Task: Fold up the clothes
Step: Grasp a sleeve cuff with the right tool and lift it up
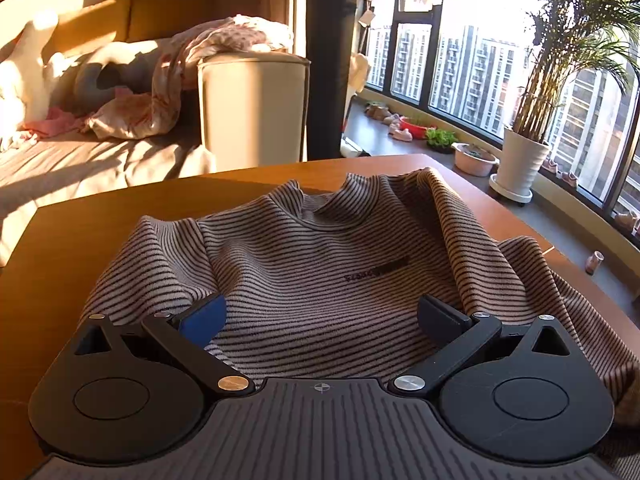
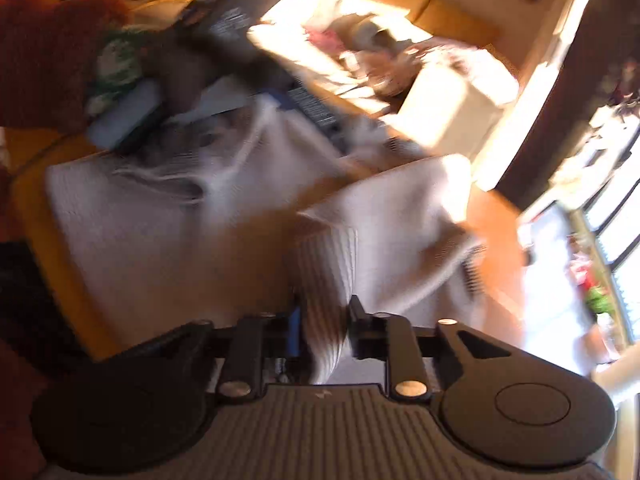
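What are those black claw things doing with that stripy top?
A person is folding a striped sweater spread on a wooden table, with a gripper in each hand. The left gripper hovers open over the sweater's front, gripping nothing. The right gripper is pinched shut on a bunched fold of the sweater. That view is blurry.

Home: sofa [image 1: 132, 16], potted palm [image 1: 560, 80]

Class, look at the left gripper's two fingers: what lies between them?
In the left wrist view, the striped sweater lies spread on the table between the open left gripper's fingers.
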